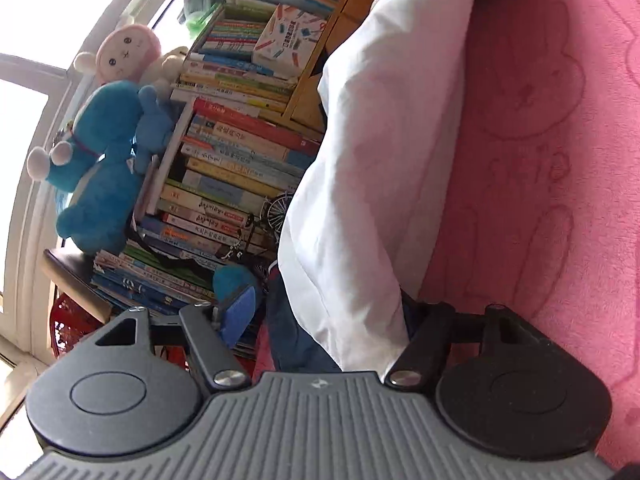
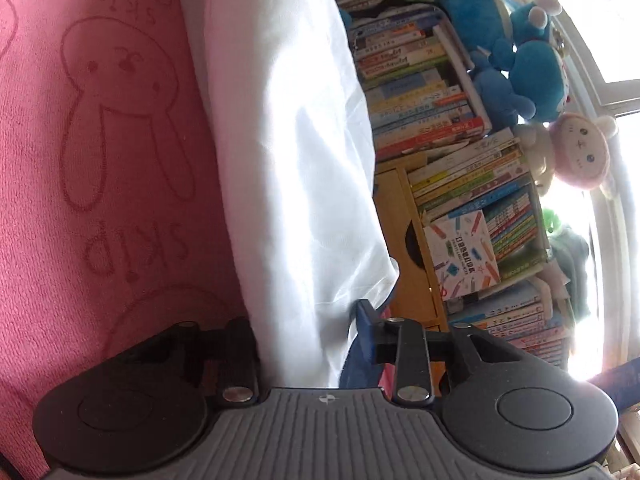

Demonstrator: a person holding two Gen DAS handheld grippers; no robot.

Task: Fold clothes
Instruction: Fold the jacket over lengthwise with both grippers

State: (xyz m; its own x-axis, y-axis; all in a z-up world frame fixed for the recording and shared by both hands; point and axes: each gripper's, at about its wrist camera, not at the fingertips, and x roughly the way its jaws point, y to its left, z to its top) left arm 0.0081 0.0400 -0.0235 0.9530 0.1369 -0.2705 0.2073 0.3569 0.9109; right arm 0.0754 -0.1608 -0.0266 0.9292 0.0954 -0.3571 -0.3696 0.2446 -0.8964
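Note:
A white garment (image 1: 380, 140) runs as a raised fold over the pink rabbit-print blanket (image 1: 540, 160), away from the camera. Its near end sits in my left gripper (image 1: 328, 308). The cloth lies against the black finger (image 1: 424, 328) on the blanket side. The blue pad (image 1: 240, 312) on the other finger stands apart from it, with dark blue fabric (image 1: 292, 320) showing in the gap. In the right wrist view the same white garment (image 2: 288, 140) enters my right gripper (image 2: 302, 320). The blue pad (image 2: 364, 320) and the black finger (image 2: 240, 344) pinch it.
Beyond the bed's edge stands a packed bookshelf (image 1: 240, 140) (image 2: 440, 100) with a yellow wooden cabinet (image 2: 408, 260). Blue and pink plush toys (image 1: 100, 180) (image 2: 532, 68) sit by a bright window (image 1: 24, 120). The pink blanket (image 2: 100, 160) spreads beside the garment.

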